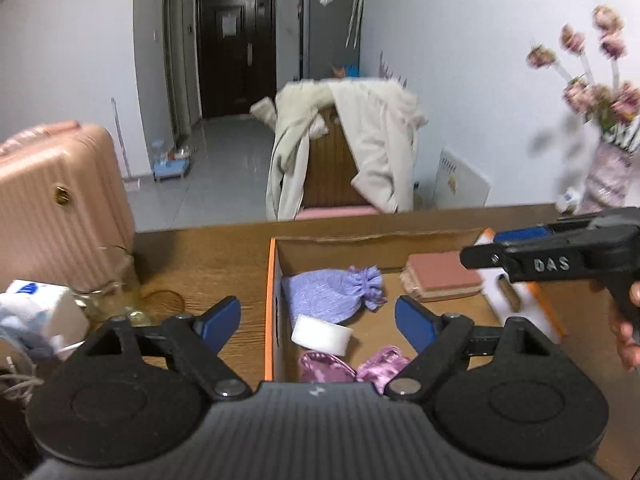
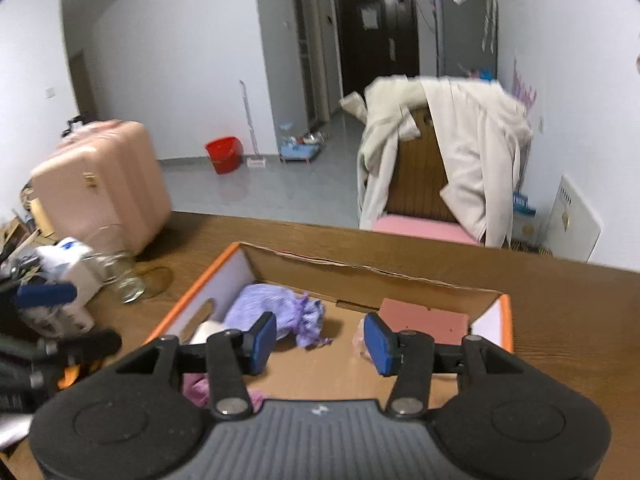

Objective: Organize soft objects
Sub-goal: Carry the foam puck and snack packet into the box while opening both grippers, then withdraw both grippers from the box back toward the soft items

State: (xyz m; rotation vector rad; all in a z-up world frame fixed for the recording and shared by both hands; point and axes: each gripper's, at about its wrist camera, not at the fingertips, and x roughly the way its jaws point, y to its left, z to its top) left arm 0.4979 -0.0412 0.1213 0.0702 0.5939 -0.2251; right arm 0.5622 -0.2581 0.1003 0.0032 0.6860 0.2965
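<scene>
Nearest me, my left gripper (image 1: 318, 322) and right gripper (image 2: 320, 344) hang released, empty, above the cardboard box (image 1: 271, 280). Near wall: satin pouch (image 1: 326, 366), slippery; pinch mid-fold. Left wall: white roll (image 1: 322, 336), light. Beyond: lavender drawstring bag (image 1: 332, 294), limp; take its gathered neck. Far right corner: pink sponge block (image 1: 442, 276), squashy.

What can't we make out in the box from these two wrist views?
- Pink shiny fabric: left wrist view, near part hidden by the left gripper body.
- White roll: right wrist view, mostly behind a finger of the right gripper.
- Pink block: its material is unreadable in either view.
- Cardboard box: near wall out of view in both.
</scene>
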